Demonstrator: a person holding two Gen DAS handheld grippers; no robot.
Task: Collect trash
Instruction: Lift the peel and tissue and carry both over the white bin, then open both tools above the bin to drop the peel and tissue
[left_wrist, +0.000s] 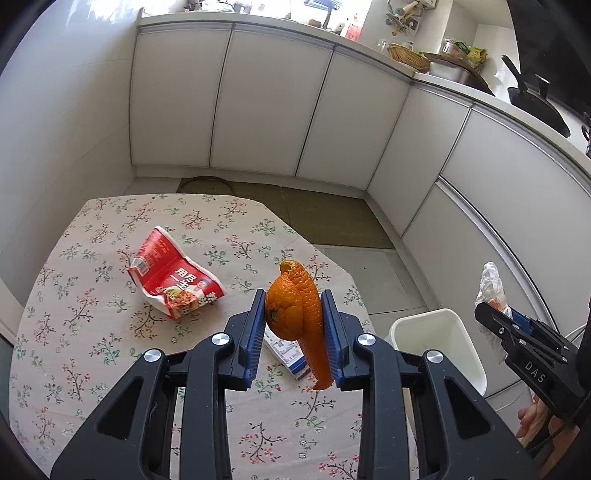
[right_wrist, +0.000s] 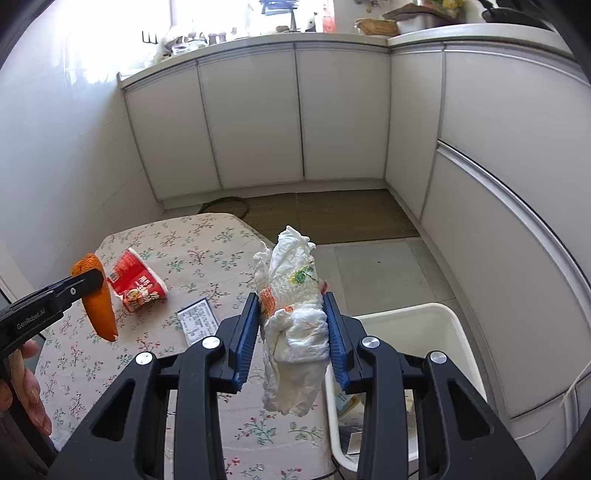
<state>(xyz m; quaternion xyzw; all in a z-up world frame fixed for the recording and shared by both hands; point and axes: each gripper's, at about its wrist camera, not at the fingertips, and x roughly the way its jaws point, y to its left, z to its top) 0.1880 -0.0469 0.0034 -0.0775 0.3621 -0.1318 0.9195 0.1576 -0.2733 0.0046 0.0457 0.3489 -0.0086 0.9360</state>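
Both grippers are loaded. The left gripper (left_wrist: 293, 325) has its pads clamped on an orange peel (left_wrist: 295, 306), long axis roughly vertical, with the tail hanging below the pads. The right gripper (right_wrist: 291, 325) is pinched nearly as tight as it goes on a crumpled white wrapper wad (right_wrist: 295, 314), also hanging lengthwise. The white trash bin (right_wrist: 424, 325) sits on the floor off the right edge of the floral-cloth table (left_wrist: 92, 332), just below and right of the right gripper, which puts the right hand nearer. The left is above the table's right part and needs to travel right to clear the edge. Still on the table: a red instant-noodle packet (left_wrist: 173, 280) (far left) and a small printed carton (right_wrist: 197, 321) near centre. Something is already inside the bin.
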